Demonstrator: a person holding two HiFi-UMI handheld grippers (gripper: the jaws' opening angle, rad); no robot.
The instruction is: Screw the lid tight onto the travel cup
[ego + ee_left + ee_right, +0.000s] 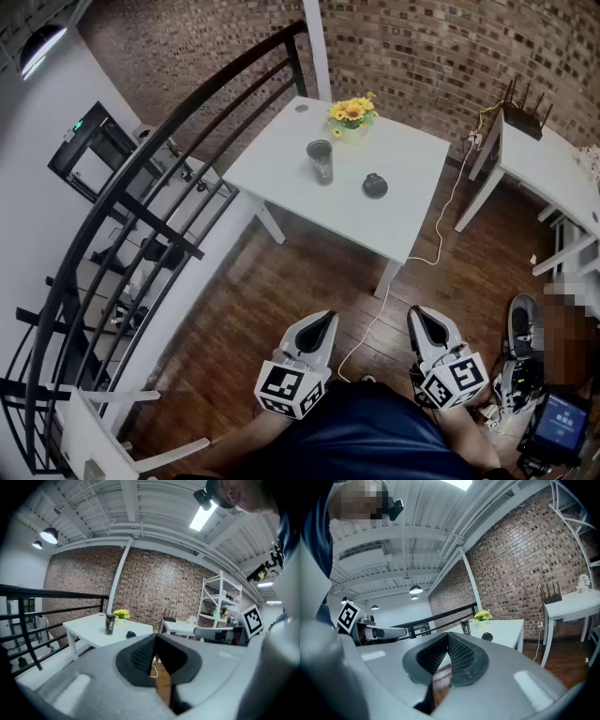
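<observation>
Currently, the left gripper (326, 323) and right gripper (419, 319) both have jaws closed together on nothing, well apart from the white table (309, 208), where the travel cup (321, 163) stands upright, uncapped, with the lid (375, 185) lying separately near it.

Head view: aimed steeply down, white table (319, 214) far at 12 o'clock. Gripper views: held near-level; table shared, distant.
</observation>
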